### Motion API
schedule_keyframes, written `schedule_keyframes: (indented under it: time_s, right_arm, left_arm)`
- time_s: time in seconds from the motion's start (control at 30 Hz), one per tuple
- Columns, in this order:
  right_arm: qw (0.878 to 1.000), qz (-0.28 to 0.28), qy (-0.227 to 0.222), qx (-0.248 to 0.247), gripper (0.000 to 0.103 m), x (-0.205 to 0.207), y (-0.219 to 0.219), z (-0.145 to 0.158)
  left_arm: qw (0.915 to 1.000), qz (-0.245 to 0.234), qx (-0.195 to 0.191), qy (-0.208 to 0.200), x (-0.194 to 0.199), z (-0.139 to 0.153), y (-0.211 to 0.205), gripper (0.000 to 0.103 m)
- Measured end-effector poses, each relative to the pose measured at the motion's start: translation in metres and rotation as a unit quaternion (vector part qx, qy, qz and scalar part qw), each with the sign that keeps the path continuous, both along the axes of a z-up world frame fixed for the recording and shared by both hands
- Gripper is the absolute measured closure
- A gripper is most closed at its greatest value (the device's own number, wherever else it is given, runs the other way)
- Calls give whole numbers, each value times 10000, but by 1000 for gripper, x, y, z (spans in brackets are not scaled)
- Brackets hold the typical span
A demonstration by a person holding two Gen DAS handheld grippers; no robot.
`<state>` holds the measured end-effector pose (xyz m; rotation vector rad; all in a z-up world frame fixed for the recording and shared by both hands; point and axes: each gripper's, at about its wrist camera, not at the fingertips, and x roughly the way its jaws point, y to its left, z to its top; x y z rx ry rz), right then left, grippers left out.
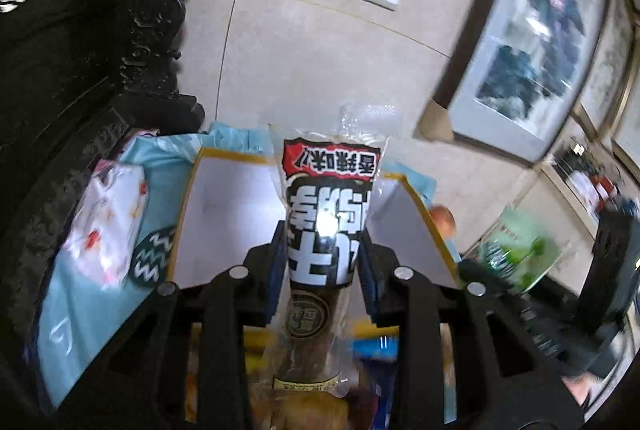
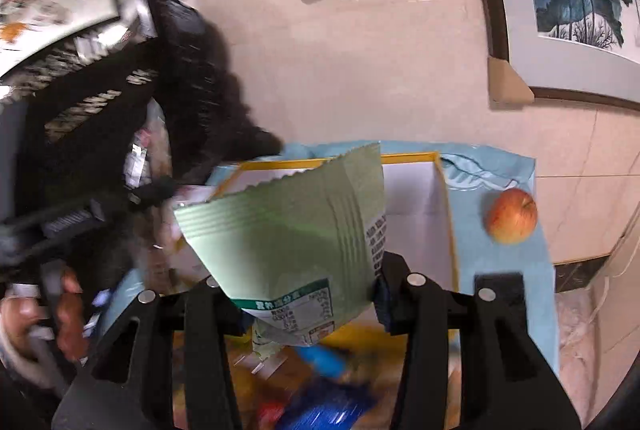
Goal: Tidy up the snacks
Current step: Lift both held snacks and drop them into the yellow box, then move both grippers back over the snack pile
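Crinkly clear sausage pack (image 1: 326, 230) clamped mid-body in left tongs (image 1: 325, 270); right tongs (image 2: 308, 294) pinch green pouch (image 2: 292, 230). Both above yellow-rimmed box (image 2: 446, 206), light, floppy, slippery film.

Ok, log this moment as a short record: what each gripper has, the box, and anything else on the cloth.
left gripper: shut on sausage pack, held upright
right gripper: shut on green packet
box: open, yellow-edged, white inside, behind both packs
snack pile: blurred, below the grippers
cloth: light blue, under the box
apple: on the cloth, right of the box
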<state>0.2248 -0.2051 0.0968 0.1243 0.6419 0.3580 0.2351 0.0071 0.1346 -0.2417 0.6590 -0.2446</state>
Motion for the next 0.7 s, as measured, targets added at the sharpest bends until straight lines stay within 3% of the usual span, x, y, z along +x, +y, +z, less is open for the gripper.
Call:
schedule_keyframes:
  time_s: [0.17, 0.2, 0.23, 0.27, 0.3, 0.43, 0.53, 0.6, 0.7]
  right_arm:
    - [9955, -264, 806, -433, 54, 61, 13, -48]
    - [9915, -302, 1126, -570, 51, 72, 15, -61]
    - [9890, -315, 1306, -619, 49, 76, 16, -68]
    - [9882, -345, 1370, -589, 45, 77, 14, -73]
    - [9893, -325, 1324, -510, 43, 75, 12, -74]
    - [9942, -210, 1004, -316, 32, 54, 9, -65]
    - [9977, -382, 481, -280, 24, 29, 1, -49]
    - [9991, -390, 118, -128, 2, 6, -7, -37]
    - [9985, -460, -289, -1, 1, -31, -17, -25]
  left_arm:
    - [9990, 155, 207, 359, 61, -28, -15, 67]
    - [9987, 171, 231, 411, 63, -35, -15, 54]
    - [9981, 287, 296, 452, 67, -43, -16, 35]
    - [9977, 380, 356, 438, 66, -46, -16, 26]
    - [9972, 470, 421, 408, 65, -50, -14, 17]
    - [9968, 462, 501, 417, 54, -55, -11, 12]
    - [9971, 460, 476, 375, 37, -52, -9, 11]
    - [9972, 439, 561, 228, 19, -46, -8, 6]
    - [9963, 365, 771, -49, -17, -37, -7, 3]
